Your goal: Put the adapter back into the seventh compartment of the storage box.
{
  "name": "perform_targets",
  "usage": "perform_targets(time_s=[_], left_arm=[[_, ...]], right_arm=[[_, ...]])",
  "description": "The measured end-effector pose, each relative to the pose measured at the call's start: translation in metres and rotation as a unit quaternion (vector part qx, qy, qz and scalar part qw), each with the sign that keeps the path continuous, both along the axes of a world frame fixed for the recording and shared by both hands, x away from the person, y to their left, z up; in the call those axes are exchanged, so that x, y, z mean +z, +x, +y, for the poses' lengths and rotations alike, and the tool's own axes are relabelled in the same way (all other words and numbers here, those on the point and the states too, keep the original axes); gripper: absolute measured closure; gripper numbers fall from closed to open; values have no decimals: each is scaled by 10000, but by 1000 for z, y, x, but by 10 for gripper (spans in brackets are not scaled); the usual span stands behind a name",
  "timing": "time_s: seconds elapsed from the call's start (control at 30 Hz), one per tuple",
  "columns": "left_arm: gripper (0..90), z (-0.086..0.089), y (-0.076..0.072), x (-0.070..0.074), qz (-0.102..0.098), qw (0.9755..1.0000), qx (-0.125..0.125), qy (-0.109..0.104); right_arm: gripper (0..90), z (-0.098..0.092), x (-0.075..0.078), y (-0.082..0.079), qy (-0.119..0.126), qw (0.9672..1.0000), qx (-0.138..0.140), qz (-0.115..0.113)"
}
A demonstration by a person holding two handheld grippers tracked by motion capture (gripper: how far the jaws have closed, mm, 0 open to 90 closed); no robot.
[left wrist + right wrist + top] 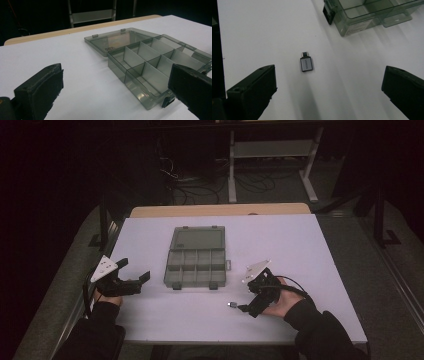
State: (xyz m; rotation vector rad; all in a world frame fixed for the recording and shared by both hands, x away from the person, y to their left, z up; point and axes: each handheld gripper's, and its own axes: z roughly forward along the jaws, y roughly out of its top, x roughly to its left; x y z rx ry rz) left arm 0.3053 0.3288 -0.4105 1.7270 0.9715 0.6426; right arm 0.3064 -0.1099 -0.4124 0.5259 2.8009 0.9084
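A translucent grey compartment box (196, 267) lies open in the middle of the white table, its lid (197, 239) flat behind it. In the left gripper view the box (150, 65) has several empty compartments. A small grey USB adapter (306, 64) lies on the table ahead of my right gripper (328, 85), between its wide-open jaws and apart from both. From above, the adapter (231, 304) sits just left of the right gripper (246, 299). My left gripper (134, 270) is open and empty, left of the box, its jaws (115, 90) pointing toward it.
The white table top (300, 250) lies on a wooden table whose edge (220, 210) shows at the back. The box's black latch (328, 13) faces the adapter. A metal frame and cables (240, 175) stand on the floor behind.
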Motion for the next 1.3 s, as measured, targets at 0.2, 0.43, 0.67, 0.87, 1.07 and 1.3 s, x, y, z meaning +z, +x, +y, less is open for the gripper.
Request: perform_targets(time_s=[0.2, 0.43, 0.67, 0.87, 1.07, 1.3], left_arm=[[0, 0, 0, 0, 5, 10000, -24, -21], [0, 0, 1, 0, 21, 10000, -73, -27], [0, 0, 0, 0, 20, 10000, -63, -36], [0, 1, 0, 0, 20, 10000, -63, -41], [0, 0, 1, 0, 31, 10000, -72, -36], [0, 0, 1, 0, 25, 10000, -68, -32]], right_arm=[[0, 8, -5, 1, -102, 9998, 155, 83], [0, 18, -12, 3, -200, 9991, 327, 185], [139, 27, -16, 9, -286, 9979, 445, 372], [235, 28, -17, 10, -341, 9972, 495, 447], [351, 30, -16, 7, -361, 9967, 600, 407], [457, 34, -18, 6, -452, 9950, 702, 540]])
